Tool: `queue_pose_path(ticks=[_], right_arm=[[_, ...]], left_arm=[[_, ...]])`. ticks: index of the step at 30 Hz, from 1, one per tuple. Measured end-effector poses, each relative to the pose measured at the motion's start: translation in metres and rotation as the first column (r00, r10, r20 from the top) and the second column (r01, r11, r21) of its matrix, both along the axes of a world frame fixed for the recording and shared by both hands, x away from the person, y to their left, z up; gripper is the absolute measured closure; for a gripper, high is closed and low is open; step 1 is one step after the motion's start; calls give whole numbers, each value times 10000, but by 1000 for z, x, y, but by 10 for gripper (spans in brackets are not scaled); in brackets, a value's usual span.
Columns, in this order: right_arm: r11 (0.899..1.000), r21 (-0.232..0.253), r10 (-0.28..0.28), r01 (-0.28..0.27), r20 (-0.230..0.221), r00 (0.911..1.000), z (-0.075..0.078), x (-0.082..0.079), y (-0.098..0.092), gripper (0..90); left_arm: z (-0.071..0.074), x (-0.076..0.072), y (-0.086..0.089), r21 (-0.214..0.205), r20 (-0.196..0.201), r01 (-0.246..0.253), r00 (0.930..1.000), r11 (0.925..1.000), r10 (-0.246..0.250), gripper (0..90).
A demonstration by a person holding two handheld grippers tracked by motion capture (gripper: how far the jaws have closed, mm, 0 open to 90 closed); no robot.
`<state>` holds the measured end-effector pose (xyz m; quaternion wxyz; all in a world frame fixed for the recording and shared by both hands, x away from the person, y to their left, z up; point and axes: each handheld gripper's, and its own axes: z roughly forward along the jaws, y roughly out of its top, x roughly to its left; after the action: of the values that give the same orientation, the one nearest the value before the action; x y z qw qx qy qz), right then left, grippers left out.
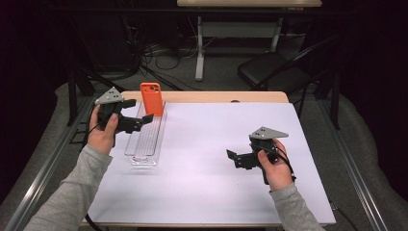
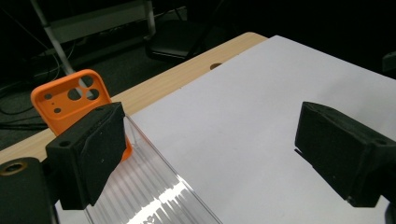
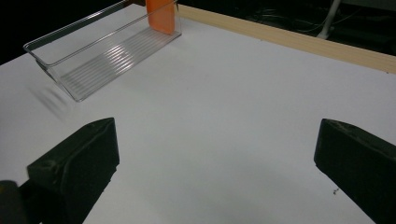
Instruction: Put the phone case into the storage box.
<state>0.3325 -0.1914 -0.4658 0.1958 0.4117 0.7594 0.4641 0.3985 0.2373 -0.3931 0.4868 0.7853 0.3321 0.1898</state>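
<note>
Phone case stands upright in the tray, just beyond the released left gripper. Right gripper hangs released, well apart

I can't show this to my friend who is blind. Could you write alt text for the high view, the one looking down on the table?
An orange phone case stands upright at the far end of a clear plastic tray on a white table. The left gripper, jaws open, is over the tray beside the case; the right gripper hangs open above bare table.
</note>
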Motion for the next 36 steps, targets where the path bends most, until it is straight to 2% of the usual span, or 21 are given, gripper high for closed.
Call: queue_pose_path(ticks=[3,6,9,18,21,28,32,36], right_arm=[[9999,93,-141,140,119,9998,1,-3,-5,0],[9996,151,-237,236,43,9997,1,-4,-10,0],[9992,217,-344,344,-5,9994,0,-7,-15,0],[9979,174,-626,623,194,9978,-1,-21,-30,0],[9977,119,-668,665,205,9976,-2,-26,-34,0],[9977,119,-664,660,330,9972,-2,-36,-37,0],[9978,81,-663,661,362,9971,-3,-43,-40,0],[9977,83,-679,676,398,9969,-5,-49,-41,0]], left_arm=[[-2,-6,1,30,-40,88,10000,10000,-87,67],[-5,-12,3,17,-41,61,10000,10000,-61,45],[-7,-15,7,-174,-101,119,9999,9998,-121,20],[-14,-28,17,-116,109,-69,9999,9999,71,6],[-18,-35,19,-239,126,-91,9999,9997,94,6],[-21,-46,17,-121,161,147,9998,9998,-145,6],[-24,-54,13,8,152,121,9998,9999,-121,6],[-27,-61,8,44,117,438,9990,9990,-438,6]])
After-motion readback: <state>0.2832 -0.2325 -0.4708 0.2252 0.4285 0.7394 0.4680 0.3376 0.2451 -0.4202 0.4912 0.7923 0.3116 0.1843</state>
